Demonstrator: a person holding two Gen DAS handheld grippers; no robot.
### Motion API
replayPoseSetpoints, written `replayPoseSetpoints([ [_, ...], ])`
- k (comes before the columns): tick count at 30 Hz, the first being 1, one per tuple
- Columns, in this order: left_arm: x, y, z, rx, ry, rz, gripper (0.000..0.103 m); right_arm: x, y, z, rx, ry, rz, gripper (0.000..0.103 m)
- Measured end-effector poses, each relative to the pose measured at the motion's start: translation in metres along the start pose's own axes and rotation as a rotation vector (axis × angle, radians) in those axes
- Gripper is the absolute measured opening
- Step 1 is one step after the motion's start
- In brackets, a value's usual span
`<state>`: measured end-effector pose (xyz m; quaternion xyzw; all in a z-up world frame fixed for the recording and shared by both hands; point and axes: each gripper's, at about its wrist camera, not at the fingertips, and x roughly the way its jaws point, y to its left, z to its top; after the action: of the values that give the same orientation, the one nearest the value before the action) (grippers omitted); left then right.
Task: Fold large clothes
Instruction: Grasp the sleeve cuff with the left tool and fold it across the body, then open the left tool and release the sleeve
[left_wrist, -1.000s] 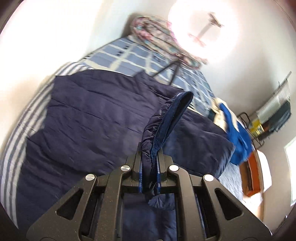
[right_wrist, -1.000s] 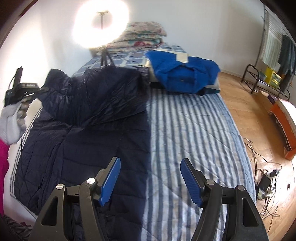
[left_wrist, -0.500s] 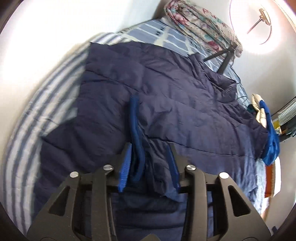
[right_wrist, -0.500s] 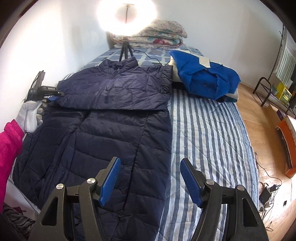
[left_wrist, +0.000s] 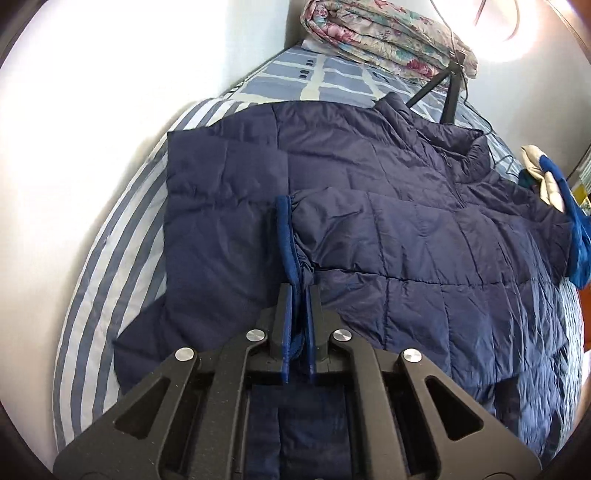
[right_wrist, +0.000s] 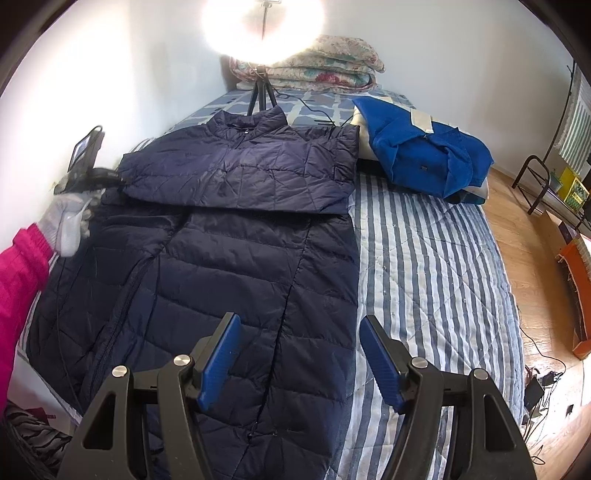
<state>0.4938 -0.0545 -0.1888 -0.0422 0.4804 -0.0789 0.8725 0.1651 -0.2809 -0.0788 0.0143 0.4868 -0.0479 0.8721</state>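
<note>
A long navy quilted jacket lies on the striped bed, its sleeve folded across the chest. In the left wrist view the jacket fills the middle. My left gripper is shut on the sleeve cuff, held low over the jacket's left side. In the right wrist view the left gripper shows at the jacket's left edge, in a white-gloved hand. My right gripper is open and empty, above the jacket's lower part near its right edge.
A folded blue garment lies on the bed at the far right. Folded floral quilts and a ring-light tripod stand at the head. The bed's striped cover lies right of the jacket. A wall runs along the left; wooden floor with cables on the right.
My left gripper carried the sleeve cuff across and down onto the jacket's chest, opened briefly, and is shut on the cuff again. The right gripper stayed open and moved slightly forward.
</note>
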Motion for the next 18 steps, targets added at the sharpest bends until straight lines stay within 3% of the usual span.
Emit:
replayPoseSetpoints([
  [6, 0.021, -0.006, 0.016, 0.006, -0.002, 0.031, 0.004, 0.007, 0.002, 0.001, -0.004, 0.012, 0.005, 0.07],
  [14, 0.024, -0.004, 0.011, -0.01, -0.01, 0.045, 0.006, 0.012, 0.0, 0.001, 0.006, 0.021, 0.005, 0.07],
  [16, 0.013, -0.004, 0.012, -0.004, -0.012, 0.038, 0.013, 0.008, -0.002, 0.001, 0.013, 0.011, 0.002, 0.07],
  [18, -0.001, -0.005, 0.014, 0.013, -0.037, 0.051, 0.033, 0.003, -0.004, 0.001, 0.017, -0.006, -0.002, 0.07],
])
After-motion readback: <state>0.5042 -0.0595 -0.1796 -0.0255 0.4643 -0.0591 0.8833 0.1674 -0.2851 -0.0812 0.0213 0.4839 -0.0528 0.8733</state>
